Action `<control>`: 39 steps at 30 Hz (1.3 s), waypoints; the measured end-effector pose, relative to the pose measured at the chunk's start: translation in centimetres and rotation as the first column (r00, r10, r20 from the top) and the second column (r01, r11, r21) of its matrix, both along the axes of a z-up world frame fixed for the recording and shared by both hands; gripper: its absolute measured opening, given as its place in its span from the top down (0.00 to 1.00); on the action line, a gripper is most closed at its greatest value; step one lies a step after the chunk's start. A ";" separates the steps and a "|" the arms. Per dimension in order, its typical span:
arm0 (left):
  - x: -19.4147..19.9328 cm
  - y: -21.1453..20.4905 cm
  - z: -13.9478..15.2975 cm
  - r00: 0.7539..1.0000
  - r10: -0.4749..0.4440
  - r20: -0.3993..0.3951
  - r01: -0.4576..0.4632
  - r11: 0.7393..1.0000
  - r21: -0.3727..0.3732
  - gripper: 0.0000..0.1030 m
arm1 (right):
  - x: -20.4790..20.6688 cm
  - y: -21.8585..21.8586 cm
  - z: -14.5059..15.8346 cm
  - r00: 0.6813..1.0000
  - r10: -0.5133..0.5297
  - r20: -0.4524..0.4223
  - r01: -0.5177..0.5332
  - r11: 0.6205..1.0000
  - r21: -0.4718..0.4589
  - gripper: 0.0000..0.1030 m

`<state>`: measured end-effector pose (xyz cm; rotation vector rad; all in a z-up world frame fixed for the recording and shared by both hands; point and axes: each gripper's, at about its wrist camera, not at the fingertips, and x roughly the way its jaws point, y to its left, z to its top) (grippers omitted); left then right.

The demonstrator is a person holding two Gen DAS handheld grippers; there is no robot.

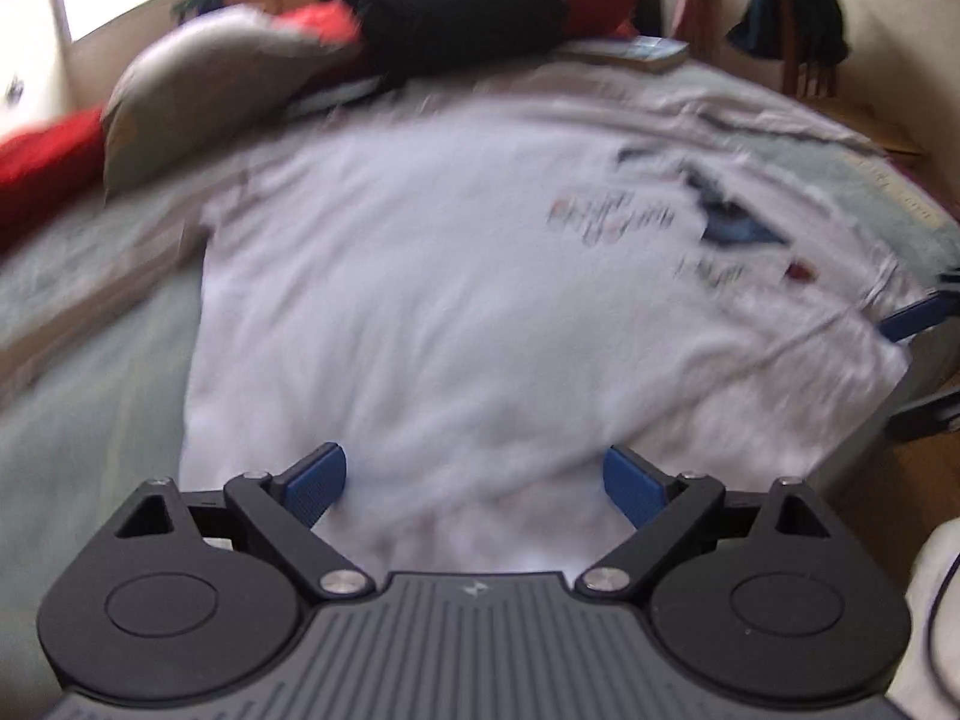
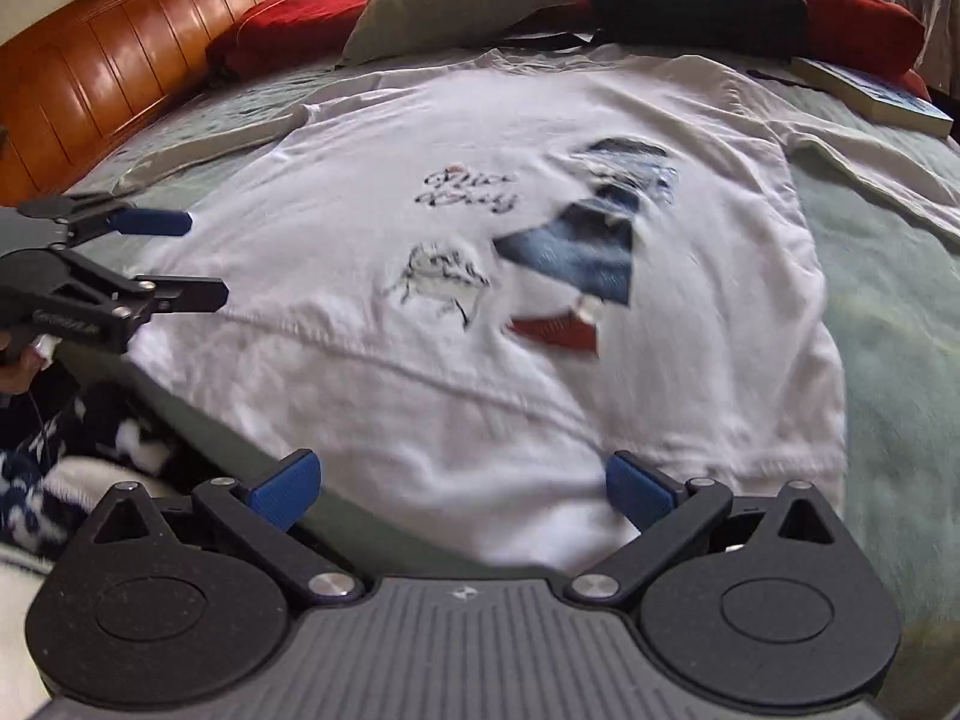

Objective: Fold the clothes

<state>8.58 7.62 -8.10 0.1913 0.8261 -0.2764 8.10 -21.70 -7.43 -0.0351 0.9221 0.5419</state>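
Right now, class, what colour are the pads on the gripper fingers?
Blue pads on black arms, on both grippers; sharpest in the right wrist view.
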 end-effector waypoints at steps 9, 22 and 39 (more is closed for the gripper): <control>-2.3 2.0 3.2 0.999 -0.004 0.036 0.006 0.999 -0.050 0.09 | 2.2 -0.4 4.0 0.993 -0.042 0.111 0.042 0.999 0.003 0.00; -2.9 2.8 3.3 1.000 -0.012 -0.021 0.011 0.999 -0.051 0.09 | 3.8 -0.3 -0.4 0.993 -0.060 0.104 0.068 0.994 -0.080 0.00; 7.1 4.5 3.9 0.984 0.169 -0.064 -0.173 0.982 -0.070 0.08 | 6.8 -2.3 2.7 0.996 -0.052 0.072 0.054 0.998 -0.023 0.00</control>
